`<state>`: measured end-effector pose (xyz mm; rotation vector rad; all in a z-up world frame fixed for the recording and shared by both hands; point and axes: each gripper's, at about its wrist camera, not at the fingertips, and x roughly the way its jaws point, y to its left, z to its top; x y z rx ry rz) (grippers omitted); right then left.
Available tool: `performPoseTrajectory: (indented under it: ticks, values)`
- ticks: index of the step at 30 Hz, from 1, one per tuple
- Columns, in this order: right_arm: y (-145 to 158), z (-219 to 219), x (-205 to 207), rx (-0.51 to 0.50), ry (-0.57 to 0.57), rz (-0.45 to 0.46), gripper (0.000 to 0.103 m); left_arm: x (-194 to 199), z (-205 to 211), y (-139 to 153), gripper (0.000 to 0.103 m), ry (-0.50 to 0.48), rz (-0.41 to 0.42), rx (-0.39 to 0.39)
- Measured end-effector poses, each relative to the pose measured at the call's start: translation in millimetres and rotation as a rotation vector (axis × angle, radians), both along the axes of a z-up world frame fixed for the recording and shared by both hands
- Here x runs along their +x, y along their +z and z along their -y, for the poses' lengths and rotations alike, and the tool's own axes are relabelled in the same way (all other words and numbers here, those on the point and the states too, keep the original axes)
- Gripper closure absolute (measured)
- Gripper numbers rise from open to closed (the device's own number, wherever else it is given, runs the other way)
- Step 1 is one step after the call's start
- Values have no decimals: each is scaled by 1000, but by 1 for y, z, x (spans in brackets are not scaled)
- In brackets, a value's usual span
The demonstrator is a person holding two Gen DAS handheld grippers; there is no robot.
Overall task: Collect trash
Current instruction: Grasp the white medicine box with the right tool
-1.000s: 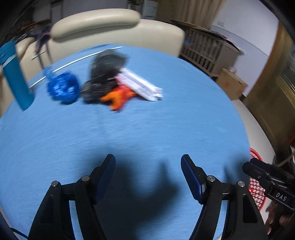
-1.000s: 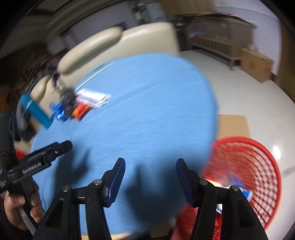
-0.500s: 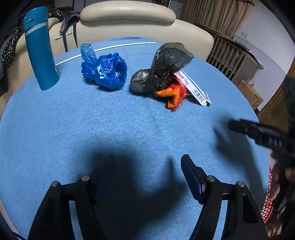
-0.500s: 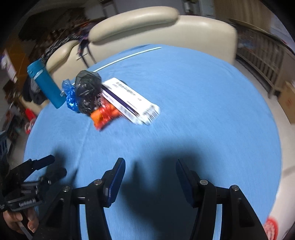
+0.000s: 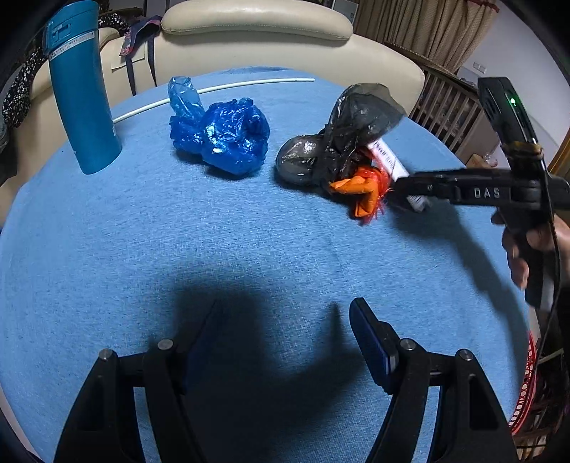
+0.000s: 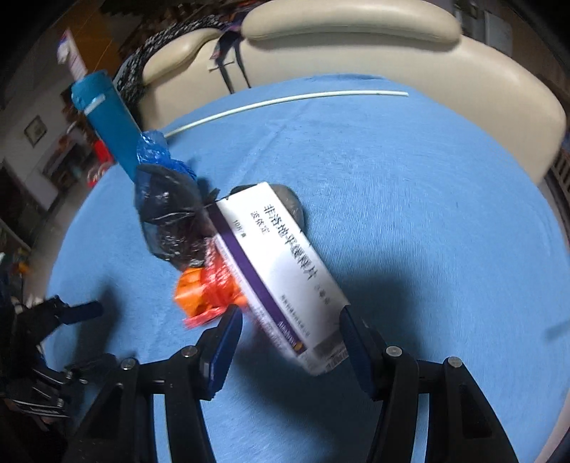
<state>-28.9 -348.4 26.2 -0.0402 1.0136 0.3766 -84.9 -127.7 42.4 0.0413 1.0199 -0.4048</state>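
In the left wrist view, four pieces of trash lie on the round table with the blue cloth (image 5: 107, 249). I take the black bag (image 5: 352, 131) as landmark. The crumpled blue bag (image 5: 228, 137) lies well to its left, the orange wrapper (image 5: 363, 190) touches its near side, and the white box (image 5: 390, 160) shows behind it. The left gripper (image 5: 285, 342) hovers over bare cloth with its fingers apart and nothing between them. A teal bottle (image 5: 83, 107) stands far left of the black bag. A beige sofa (image 5: 256, 21) is behind the table, and a red basket (image 5: 530, 388) rim shows at the right edge.

In the right wrist view, the right gripper (image 6: 290, 338) has its fingers apart, one on each side of the near end of the white box (image 6: 281, 263), just right of the black bag (image 6: 171, 217). I judge that it is not yet gripped, so all four pieces are left to collect.
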Motion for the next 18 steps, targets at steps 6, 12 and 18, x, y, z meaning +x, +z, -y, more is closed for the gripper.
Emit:
performPoseTrajectory:
  ticks: [6, 12, 18]
  values:
    - [-2, -2, 12, -44, 81, 2, 42, 1, -2, 0, 29, -8, -4, -7]
    - [-15, 7, 22, 40, 48, -47, 44, 9, 1, 3, 29, -2, -5, -14]
    - [-12, 24, -4, 98, -57, -67, 50, 23, 8, 11, 29, 16, 9, -24]
